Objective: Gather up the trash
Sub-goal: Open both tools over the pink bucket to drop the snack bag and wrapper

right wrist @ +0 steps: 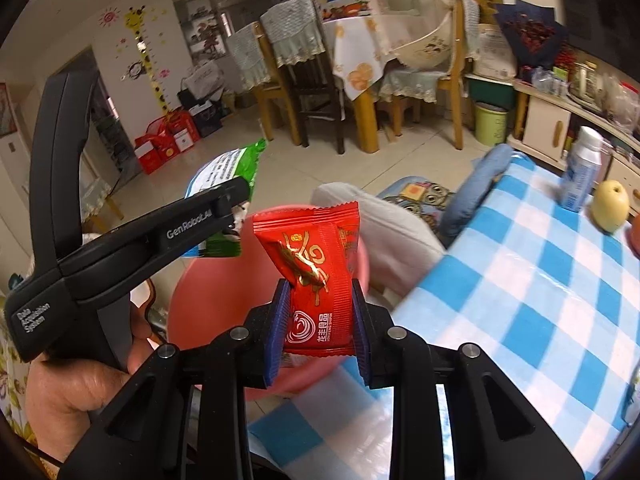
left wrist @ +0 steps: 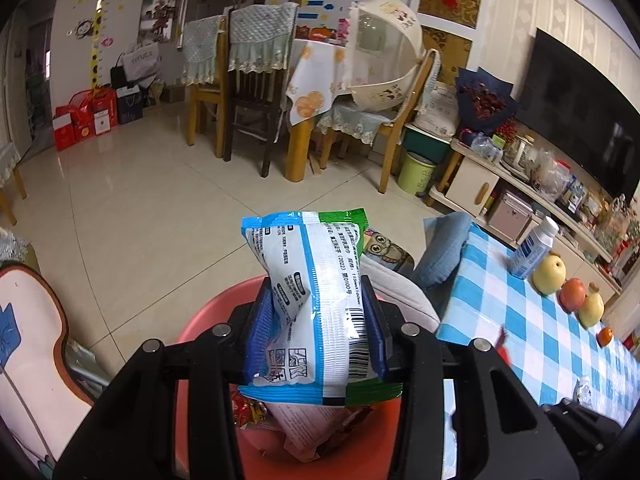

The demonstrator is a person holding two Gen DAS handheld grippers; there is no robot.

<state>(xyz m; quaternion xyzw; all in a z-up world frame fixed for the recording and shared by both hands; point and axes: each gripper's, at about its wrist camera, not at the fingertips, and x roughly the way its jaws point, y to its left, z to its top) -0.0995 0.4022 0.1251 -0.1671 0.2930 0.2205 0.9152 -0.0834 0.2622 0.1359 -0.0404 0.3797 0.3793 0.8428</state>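
My left gripper [left wrist: 316, 312] is shut on a white, blue and green snack bag [left wrist: 308, 280], held upright over a pink bin [left wrist: 208, 316] that has wrappers inside. In the right wrist view the same left gripper [right wrist: 234, 208] shows as a black tool in a person's hand [right wrist: 76, 392], with the snack bag [right wrist: 228, 176] in its tip above the pink bin [right wrist: 200, 304]. My right gripper [right wrist: 320, 308] is shut on a red snack wrapper [right wrist: 316, 272], held at the bin's near rim beside the table edge.
A blue-and-white checked table [left wrist: 532, 332] on the right carries a white bottle [left wrist: 532, 248] and fruit [left wrist: 550, 274]. A blue cushion [left wrist: 444, 248] and a grey seat [right wrist: 396, 236] lie behind the bin. Dining chairs [left wrist: 256, 92], a green bucket [left wrist: 416, 172] and a TV shelf stand farther back.
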